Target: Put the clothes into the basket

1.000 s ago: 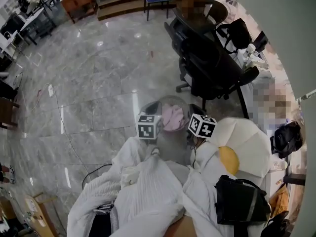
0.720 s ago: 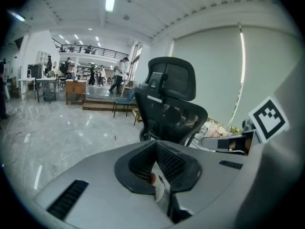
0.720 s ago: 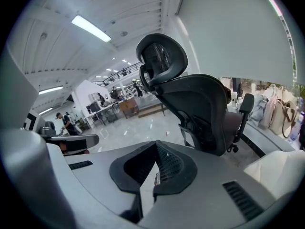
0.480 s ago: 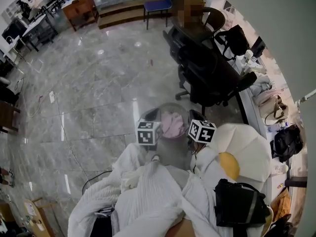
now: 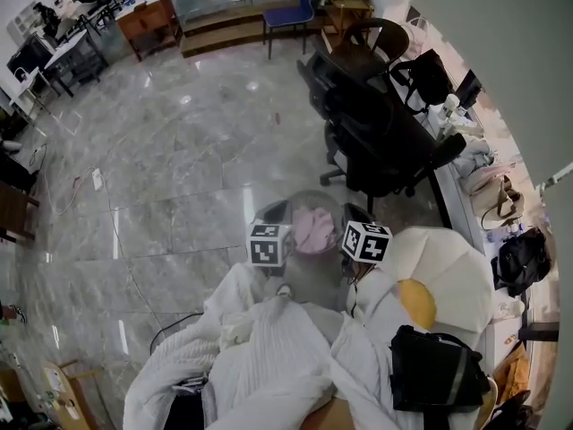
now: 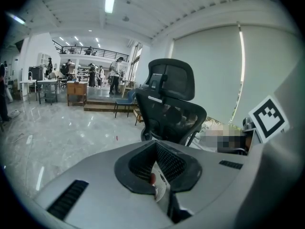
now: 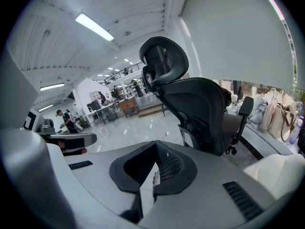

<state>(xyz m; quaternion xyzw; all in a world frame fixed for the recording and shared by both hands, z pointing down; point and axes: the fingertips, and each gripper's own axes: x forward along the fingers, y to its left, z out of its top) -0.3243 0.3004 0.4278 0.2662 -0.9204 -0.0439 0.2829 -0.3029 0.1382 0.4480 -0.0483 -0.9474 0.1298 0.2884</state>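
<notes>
The round basket (image 5: 315, 197) stands on the floor just ahead of me, with a pink garment (image 5: 312, 227) lying in it. A heap of white clothes (image 5: 269, 348) fills the space below both grippers. My left gripper (image 5: 271, 231) hovers at the basket's left rim and my right gripper (image 5: 360, 229) at its right rim, each with its marker cube on top. In the left gripper view the left gripper (image 6: 159, 185) has its jaws together. In the right gripper view the right gripper (image 7: 152, 180) is also shut. No cloth shows between either pair.
A black office chair (image 5: 376, 124) stands just beyond the basket. To the right lie a white egg-shaped cushion (image 5: 448, 267) and a black bag (image 5: 439, 365). Bags sit on a desk (image 5: 488, 195) along the right wall. A cable (image 5: 134, 285) trails over the marble floor.
</notes>
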